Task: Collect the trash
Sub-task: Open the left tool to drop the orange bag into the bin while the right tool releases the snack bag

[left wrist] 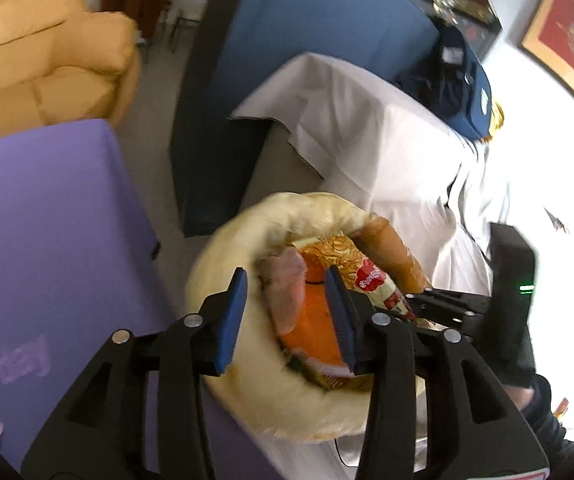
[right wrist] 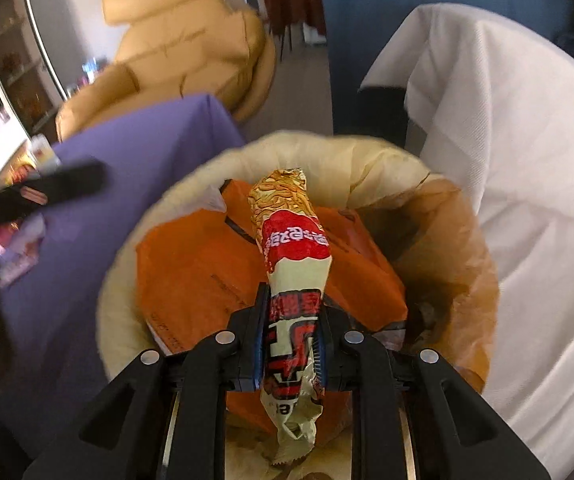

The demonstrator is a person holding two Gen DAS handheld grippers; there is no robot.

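My right gripper (right wrist: pixel 290 344) is shut on a crumpled noodle wrapper (right wrist: pixel 291 240), red, cream and yellow, and holds it over the open trash bin. The bin's cream liner rim (right wrist: pixel 311 152) rings an orange bag (right wrist: pixel 191 280) inside. In the left wrist view my left gripper (left wrist: pixel 285 316) is open and empty above the same bin (left wrist: pixel 287 412), with the orange bag (left wrist: pixel 311 320) and the wrapper (left wrist: pixel 371 276) below it. The right gripper's black body (left wrist: pixel 447 304) shows at the right there.
A purple-covered table (left wrist: pixel 47 220) stands left of the bin with some wrappers on it (right wrist: pixel 19 184). A white-covered table (right wrist: pixel 507 140) stands to the right. A tan sofa (left wrist: pixel 47 60) and a blue partition (left wrist: pixel 307 20) are behind.
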